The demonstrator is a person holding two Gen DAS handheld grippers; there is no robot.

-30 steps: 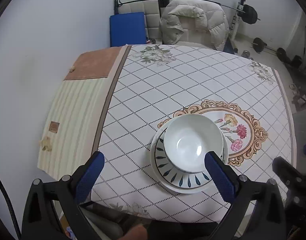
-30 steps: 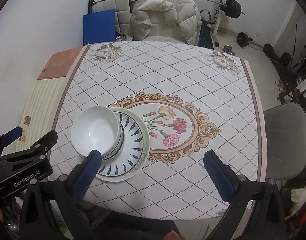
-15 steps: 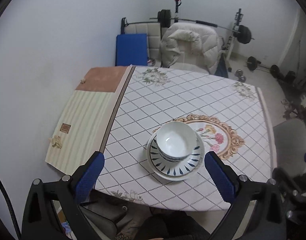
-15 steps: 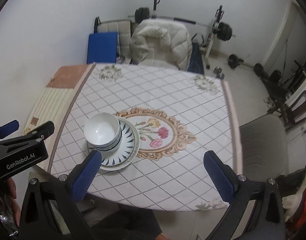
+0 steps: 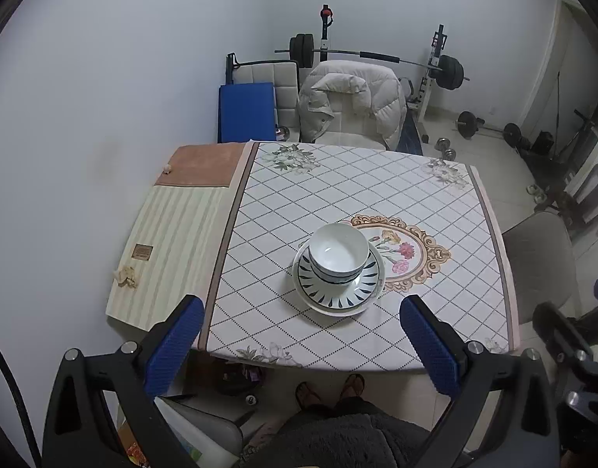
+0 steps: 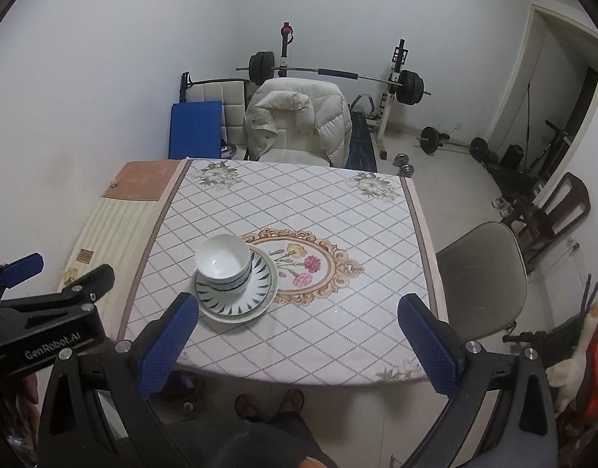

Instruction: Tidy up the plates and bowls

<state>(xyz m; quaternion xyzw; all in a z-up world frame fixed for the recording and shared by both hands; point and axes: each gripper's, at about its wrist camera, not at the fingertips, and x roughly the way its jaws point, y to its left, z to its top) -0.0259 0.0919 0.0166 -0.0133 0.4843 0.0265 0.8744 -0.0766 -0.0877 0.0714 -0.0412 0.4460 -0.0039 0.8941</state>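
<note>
A white bowl sits stacked in another bowl on a blue-leaf patterned plate, near the middle-left of the table. My left gripper is open, held high and well back from the table's near edge, empty. My right gripper is open too, equally far back and empty. The left gripper's body shows at the left of the right wrist view.
A chair draped with a cream puffy jacket stands at the table's far side. A grey chair is to the right. Weights and a barbell rack line the back wall. The person's feet are below the table edge.
Both grippers have pulled up and back from the table; the bowl-and-plate stack now looks much smaller and farther. The stack itself has not moved.
</note>
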